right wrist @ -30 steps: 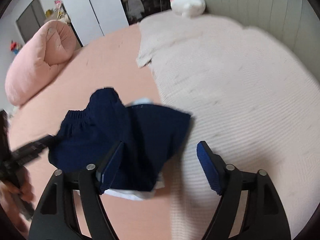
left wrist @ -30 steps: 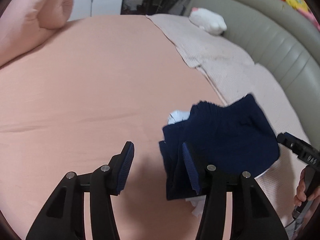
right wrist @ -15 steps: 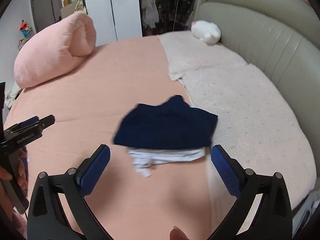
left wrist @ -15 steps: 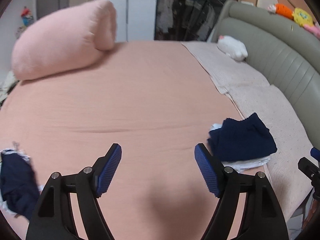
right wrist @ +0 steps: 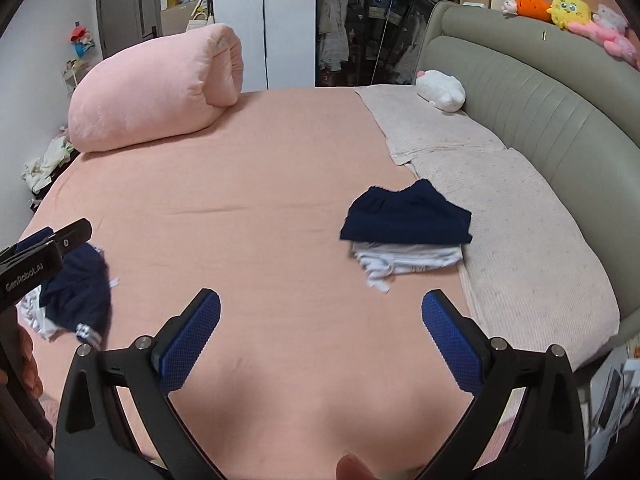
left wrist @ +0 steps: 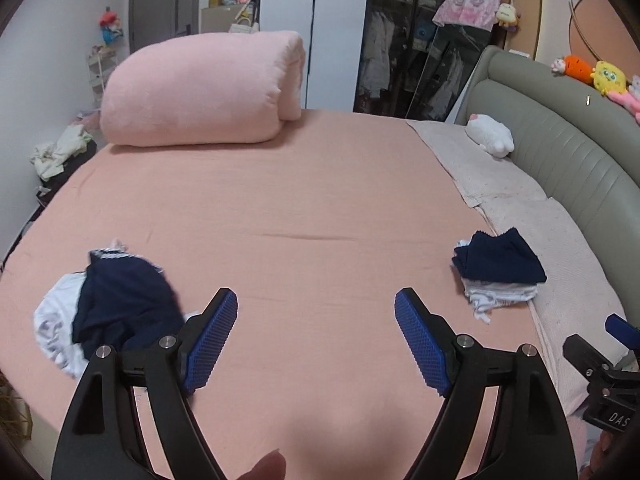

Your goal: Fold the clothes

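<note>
Clothes are lying on the bed [left wrist: 320, 208]: a folded stack [right wrist: 404, 232] by the blanket, an unfolded heap [left wrist: 112, 308] at the left edge. Heap is looking soft, light; an edge is offering the best hold. Left gripper [left wrist: 316, 336] and right gripper [right wrist: 320, 340], having just been opening, are standing wide, holding nothing.

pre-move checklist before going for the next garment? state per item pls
1. Left gripper open, nothing between the pads: ok.
2. Right gripper open and empty: ok.
3. Folded stack, navy on white, lying apart from both grippers near the beige blanket: ok.
4. Unfolded pile of navy and white clothes in view at the left: ok.
5. How many garments the pile holds, and where an edge can be gripped: cannot tell.
6. Open pink sheet for folding between the pile and the stack: ok.
</note>
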Available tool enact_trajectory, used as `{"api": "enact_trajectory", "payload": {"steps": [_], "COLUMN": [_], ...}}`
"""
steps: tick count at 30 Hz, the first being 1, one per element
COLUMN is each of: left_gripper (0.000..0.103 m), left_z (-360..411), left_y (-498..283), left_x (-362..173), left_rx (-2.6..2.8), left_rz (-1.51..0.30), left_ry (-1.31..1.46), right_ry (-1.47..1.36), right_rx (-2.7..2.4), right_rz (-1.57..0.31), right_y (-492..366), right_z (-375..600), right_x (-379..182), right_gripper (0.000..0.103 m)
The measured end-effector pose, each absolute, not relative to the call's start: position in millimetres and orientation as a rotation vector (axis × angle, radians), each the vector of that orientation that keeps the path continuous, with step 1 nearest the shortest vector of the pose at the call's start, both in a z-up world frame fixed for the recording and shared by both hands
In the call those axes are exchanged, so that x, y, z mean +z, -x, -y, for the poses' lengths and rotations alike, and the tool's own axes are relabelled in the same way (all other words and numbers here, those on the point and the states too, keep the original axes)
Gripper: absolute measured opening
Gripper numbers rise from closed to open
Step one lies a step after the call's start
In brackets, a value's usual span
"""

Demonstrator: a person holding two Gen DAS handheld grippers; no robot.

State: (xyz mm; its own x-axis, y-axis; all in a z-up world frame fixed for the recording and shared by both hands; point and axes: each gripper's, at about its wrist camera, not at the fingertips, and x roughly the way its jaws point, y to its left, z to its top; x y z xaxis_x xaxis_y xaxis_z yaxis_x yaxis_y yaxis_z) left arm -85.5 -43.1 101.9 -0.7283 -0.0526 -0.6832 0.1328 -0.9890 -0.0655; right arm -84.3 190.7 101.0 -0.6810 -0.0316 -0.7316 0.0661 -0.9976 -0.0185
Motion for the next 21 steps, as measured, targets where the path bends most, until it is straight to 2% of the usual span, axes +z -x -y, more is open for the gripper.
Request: {"api": "enact_trajectory", "payload": {"steps": [11, 21], "left_gripper": [0.083, 0.083], "left_z": [27, 13], "left_y": [-11, -48], "left_x": [79, 56], "left_rx": [-2.853, -2.835], "left_rz": [-0.193, -0.186], "left_ry": [-1.115, -1.131], "right_ry": [-1.248, -1.332], "right_rx": [-2.833, -2.801], "right_rz": [-0.091, -0.108], "right_y": [3, -31], "right_z": [-181, -181], "right_x": [87, 54], "right_gripper": [0.102, 0.102]}}
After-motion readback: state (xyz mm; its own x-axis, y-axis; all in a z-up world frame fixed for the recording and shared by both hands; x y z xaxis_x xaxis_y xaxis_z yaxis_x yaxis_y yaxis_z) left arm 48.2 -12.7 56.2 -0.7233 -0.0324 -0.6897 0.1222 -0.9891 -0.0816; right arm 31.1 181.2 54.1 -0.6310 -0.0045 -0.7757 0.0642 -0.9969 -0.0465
